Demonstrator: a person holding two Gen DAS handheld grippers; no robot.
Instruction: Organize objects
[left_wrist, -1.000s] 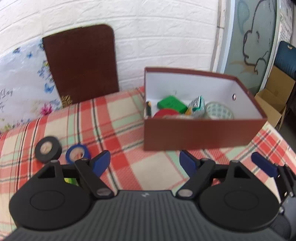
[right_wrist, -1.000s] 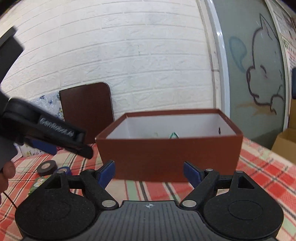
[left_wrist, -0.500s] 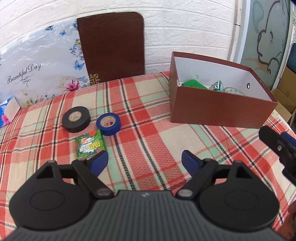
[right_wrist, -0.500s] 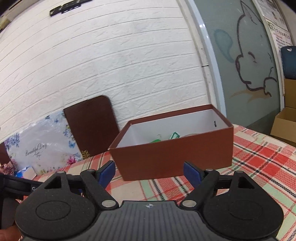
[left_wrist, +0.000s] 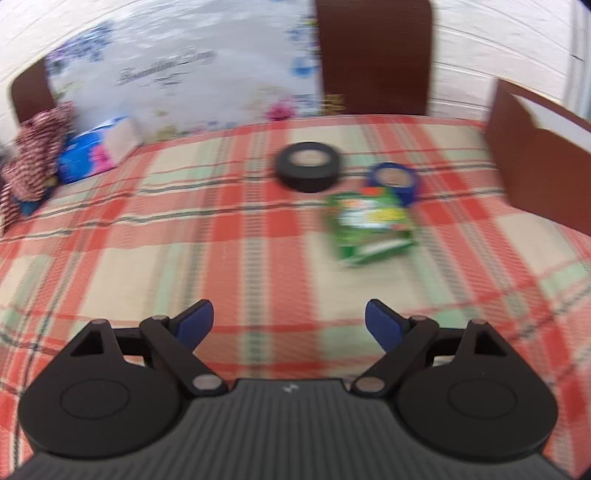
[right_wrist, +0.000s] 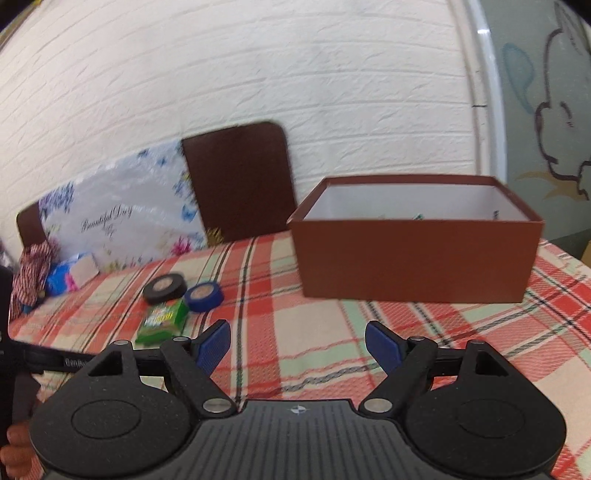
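The right gripper hangs empty, fingers apart, over the plaid bench — brown box ahead, black tape, blue tape and green packet left.

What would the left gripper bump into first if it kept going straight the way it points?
Probably the bare checked tablecloth, since the left gripper, fingers opening and empty, tilts downward. The green packet lies right of that line; depth is unclear.

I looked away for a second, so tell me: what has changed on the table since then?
The left gripper has swung away from the brown box toward the black tape, blue tape and green packet; its empty jaws are opening. The right gripper stays open and empty, drifting sideways. The tapes, packet and box have not moved.
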